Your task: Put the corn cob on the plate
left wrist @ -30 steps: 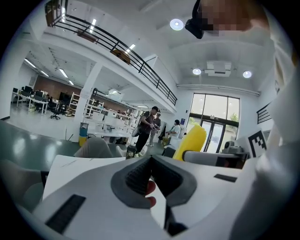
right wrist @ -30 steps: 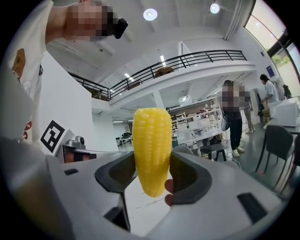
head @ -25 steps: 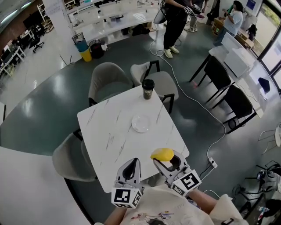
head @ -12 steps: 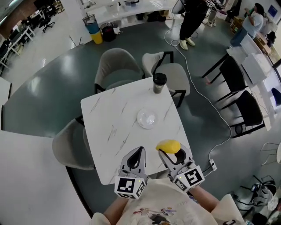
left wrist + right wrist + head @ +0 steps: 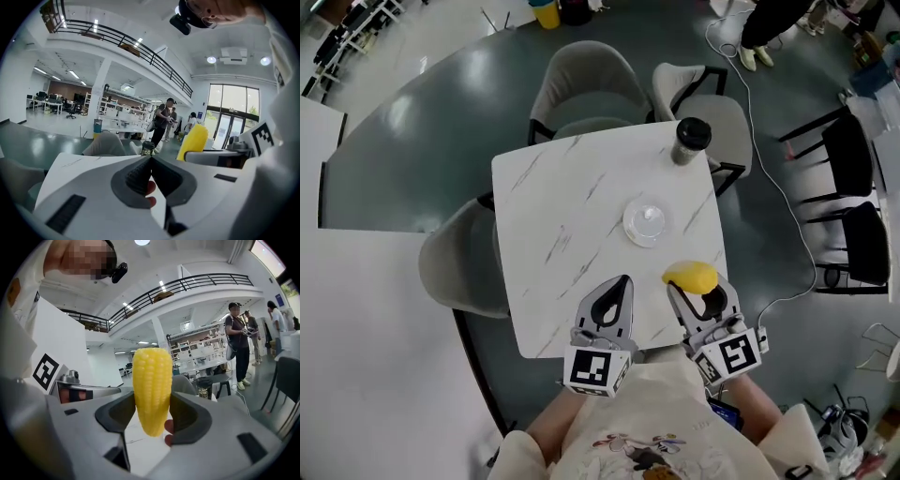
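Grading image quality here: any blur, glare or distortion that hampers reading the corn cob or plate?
Head view: sharp, evenly lit, edges bowed; plate pale against the marble table. Right gripper view: strong fisheye with dark corners, corn cob crisp between the jaws. Left gripper view: same fisheye, sharp.

- The corn cob (image 5: 151, 376) has both sides hidden behind the jaws of the right gripper (image 5: 152, 397), which squeeze it.
- The cup (image 5: 147, 148), in the middle of the left gripper view, peeks over the closed left gripper (image 5: 151, 159). Its bottom is hidden.
- A person (image 5: 766, 28) at the top right of the head view is cut off. Only legs and shoes show.
- A yellow bin (image 5: 546, 11) is cut by the top edge.
- The plate (image 5: 633, 230) has a tiny bump in the middle, too small to tell.
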### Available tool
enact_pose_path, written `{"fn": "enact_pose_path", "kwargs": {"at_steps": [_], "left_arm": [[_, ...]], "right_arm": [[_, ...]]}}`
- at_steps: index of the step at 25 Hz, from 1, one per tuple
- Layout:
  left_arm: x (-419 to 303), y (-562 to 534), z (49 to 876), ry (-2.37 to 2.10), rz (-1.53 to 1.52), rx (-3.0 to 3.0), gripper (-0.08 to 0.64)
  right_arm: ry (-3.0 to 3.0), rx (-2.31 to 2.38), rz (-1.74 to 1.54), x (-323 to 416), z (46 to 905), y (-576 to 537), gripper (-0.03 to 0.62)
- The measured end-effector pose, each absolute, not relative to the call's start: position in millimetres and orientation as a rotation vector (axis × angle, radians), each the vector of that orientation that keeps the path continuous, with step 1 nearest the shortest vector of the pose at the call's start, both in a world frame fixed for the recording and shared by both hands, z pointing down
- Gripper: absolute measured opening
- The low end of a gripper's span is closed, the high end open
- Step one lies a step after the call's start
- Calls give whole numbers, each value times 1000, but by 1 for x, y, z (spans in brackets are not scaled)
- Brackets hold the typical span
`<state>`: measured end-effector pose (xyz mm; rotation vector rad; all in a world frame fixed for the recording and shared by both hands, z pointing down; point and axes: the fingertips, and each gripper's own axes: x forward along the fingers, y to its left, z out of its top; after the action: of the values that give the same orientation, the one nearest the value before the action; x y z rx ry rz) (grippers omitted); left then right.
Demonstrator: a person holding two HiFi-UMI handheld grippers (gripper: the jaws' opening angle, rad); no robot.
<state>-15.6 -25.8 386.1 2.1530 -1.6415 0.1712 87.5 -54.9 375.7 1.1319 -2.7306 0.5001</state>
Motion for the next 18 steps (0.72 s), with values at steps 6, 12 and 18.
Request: {"fn": "enact_pose_path", "kwargs": {"at_steps": [6, 12, 18], "left_arm": [[-26, -44, 413, -1687, 229, 2122, -2], [-32, -55, 443, -1671, 273, 2074, -2], [-37, -67, 467, -1683, 263, 2046, -2]], "right_arm": [[-2689, 1083, 500, 81, 410, -81, 232], [-2639, 1037, 498, 73, 440, -98, 232], [-2567, 1000, 486, 71, 475, -110, 232]]}}
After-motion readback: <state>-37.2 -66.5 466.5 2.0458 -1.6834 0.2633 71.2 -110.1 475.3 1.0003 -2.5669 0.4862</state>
